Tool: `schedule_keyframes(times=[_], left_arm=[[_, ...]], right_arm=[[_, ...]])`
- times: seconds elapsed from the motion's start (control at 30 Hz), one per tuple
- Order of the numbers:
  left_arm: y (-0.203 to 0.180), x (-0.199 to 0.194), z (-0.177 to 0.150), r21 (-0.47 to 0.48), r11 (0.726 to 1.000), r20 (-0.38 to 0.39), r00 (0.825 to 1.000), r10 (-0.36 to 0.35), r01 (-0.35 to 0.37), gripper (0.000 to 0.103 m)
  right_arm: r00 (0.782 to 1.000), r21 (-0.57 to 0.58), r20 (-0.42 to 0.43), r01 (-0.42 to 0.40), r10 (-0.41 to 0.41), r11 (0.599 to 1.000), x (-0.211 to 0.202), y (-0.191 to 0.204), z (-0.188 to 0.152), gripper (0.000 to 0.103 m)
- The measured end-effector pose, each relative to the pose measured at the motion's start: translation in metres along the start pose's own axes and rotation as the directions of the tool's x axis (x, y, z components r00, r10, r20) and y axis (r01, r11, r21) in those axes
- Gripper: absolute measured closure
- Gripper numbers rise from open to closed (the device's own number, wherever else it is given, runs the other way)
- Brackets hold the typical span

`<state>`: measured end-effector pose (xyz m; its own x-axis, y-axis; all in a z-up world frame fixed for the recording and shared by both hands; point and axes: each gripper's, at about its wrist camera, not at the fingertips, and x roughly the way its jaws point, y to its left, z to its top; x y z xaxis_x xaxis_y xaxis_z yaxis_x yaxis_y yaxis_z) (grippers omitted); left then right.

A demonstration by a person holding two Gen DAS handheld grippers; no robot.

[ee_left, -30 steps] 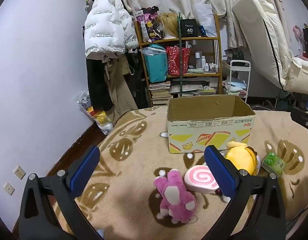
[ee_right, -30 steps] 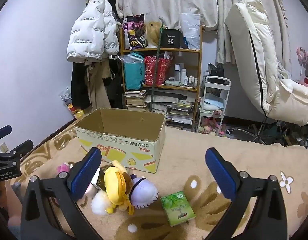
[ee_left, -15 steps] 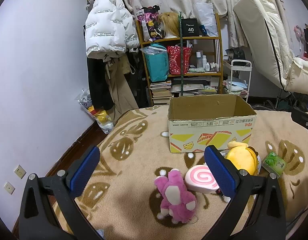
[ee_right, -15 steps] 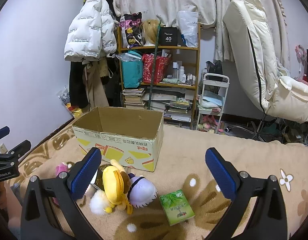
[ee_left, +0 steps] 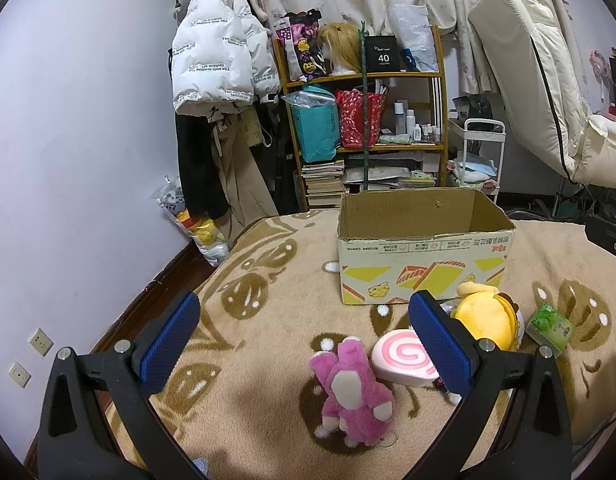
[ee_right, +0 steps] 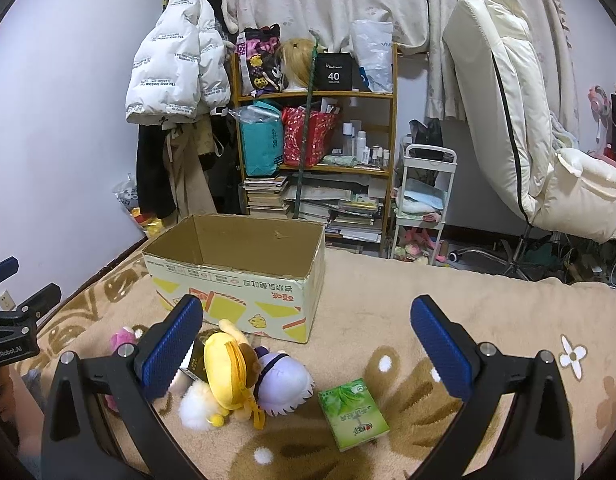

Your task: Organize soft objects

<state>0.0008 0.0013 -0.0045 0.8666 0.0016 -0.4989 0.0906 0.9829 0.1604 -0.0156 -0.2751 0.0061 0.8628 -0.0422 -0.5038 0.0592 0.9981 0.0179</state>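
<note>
Both grippers hover wide apart and empty above the blanket (ee_left: 268,320). The left gripper (ee_left: 304,336) has the pink plush (ee_left: 354,396) just below its midline at 5 o'clock, touching the swirl cushion (ee_left: 400,358). The right gripper (ee_right: 308,340) has the yellow plush (ee_right: 228,372) at 8 o'clock and the green packet (ee_right: 354,412) at 6 o'clock. The cardboard box (ee_right: 236,276) stands unfilled at 11 o'clock. The toys huddle together, so a closing pad could snag a neighbour or pinch loose fur and drop it short.

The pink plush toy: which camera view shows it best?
The left wrist view. The pink plush toy lies whole and unobstructed on the blanket, between the open left gripper fingers. In the right wrist view, only its head peeks from behind a finger.
</note>
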Motion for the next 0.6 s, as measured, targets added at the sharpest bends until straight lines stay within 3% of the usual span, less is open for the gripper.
schedule_keyframes(times=[0.6], left_arm=[[0.007,0.01,-0.004,-0.002,1.0,0.0,1.0,-0.003,0.003,0.0]], right_arm=[[1.0,0.001,-0.011,0.0,0.0,1.0,0.005,-0.001,-0.005,0.0]])
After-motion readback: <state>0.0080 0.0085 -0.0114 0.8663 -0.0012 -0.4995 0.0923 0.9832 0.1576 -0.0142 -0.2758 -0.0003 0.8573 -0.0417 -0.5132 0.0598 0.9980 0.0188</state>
